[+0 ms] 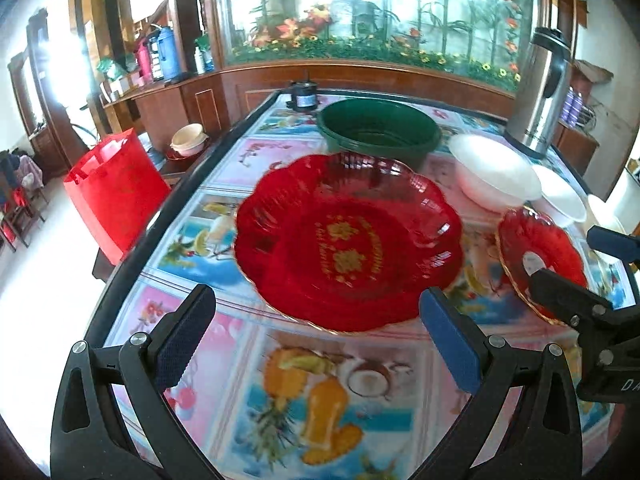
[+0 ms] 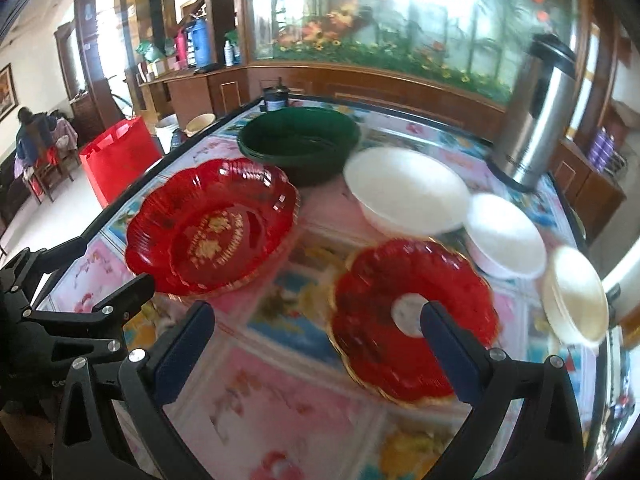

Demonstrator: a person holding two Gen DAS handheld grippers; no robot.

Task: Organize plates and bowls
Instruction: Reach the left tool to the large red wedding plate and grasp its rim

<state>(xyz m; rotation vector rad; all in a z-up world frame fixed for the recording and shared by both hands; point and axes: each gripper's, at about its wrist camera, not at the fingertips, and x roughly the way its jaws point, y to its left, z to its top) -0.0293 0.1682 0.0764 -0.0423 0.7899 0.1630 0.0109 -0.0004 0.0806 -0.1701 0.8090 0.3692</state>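
Blue-padded fingers (image 1: 184,336) of the left gripper (image 1: 316,336) are seen spread wide above the fruit-printed desk (image 1: 320,400), nothing held between them. Just beyond them the large red plate (image 1: 348,244) lies flat on the desk, its gold lettering facing up. Behind the large red plate, touching or nearly touching its far rim, a green basin (image 1: 380,132) stands upright. To the right of the large red plate a small red plate (image 2: 412,320) with a gold rim is set apart from it — the right gripper (image 2: 316,348) hovers over its near edge, fingers released and gripping nothing. Beyond the small red plate three white bowls are lined up: a large white bowl (image 2: 404,192), a medium white bowl (image 2: 504,236) and a small cream bowl (image 2: 576,296). Further back from the large red plate, at the desk's far right — a steel urn (image 2: 536,116) stands upright.
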